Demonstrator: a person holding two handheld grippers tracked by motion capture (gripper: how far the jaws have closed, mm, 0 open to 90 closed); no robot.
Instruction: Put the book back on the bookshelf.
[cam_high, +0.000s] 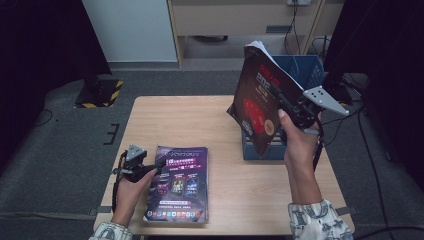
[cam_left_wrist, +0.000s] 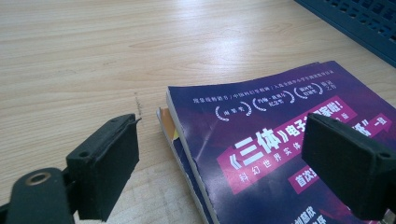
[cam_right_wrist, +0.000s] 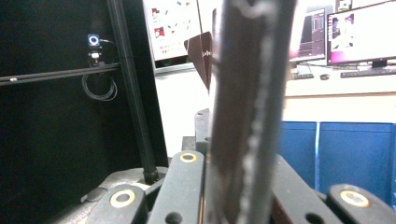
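Magazine (cam_high: 260, 107) with the dark red cover is hanging tilted in the air at the right, over the blue crate (cam_high: 310, 70) standing on the table's (cam_high: 175, 120) far right part. I am clamping my right gripper (cam_high: 290, 102) tight on its edge. My left gripper (cam_high: 150, 167) is hovering at the near left with jaws spread wide, gripping nothing, just beside the purple magazine stack (cam_high: 177, 185) lying flat.

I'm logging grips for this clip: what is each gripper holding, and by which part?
The right gripper is shut on the dark red-and-black magazine, gripped at its edge. The left gripper is open, holding nothing.
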